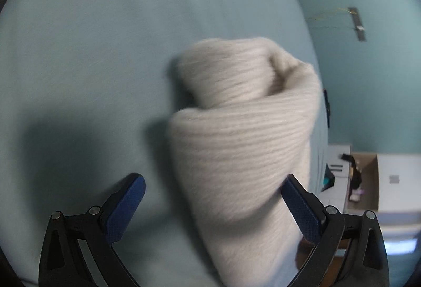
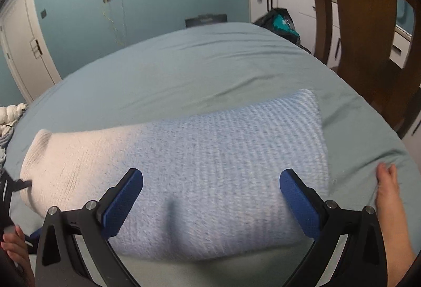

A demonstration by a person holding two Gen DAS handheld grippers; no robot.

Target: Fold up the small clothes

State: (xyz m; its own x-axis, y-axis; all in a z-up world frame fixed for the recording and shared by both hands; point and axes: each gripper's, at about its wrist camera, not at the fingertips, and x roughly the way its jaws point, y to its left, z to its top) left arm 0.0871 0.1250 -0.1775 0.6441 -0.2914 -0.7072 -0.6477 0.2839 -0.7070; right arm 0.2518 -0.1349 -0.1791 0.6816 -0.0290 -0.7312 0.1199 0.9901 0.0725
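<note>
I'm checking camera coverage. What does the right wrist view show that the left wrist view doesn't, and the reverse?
Only the right wrist view shows the sock's light blue part, a wooden chair, a white door and a bare foot. Only the left wrist view shows an open cardboard box beside the bed, and the sock's cream end bunched up close. Both show the sock lying on the teal sheet, the teal wall, and an open gripper with blue fingers: left, right.
</note>
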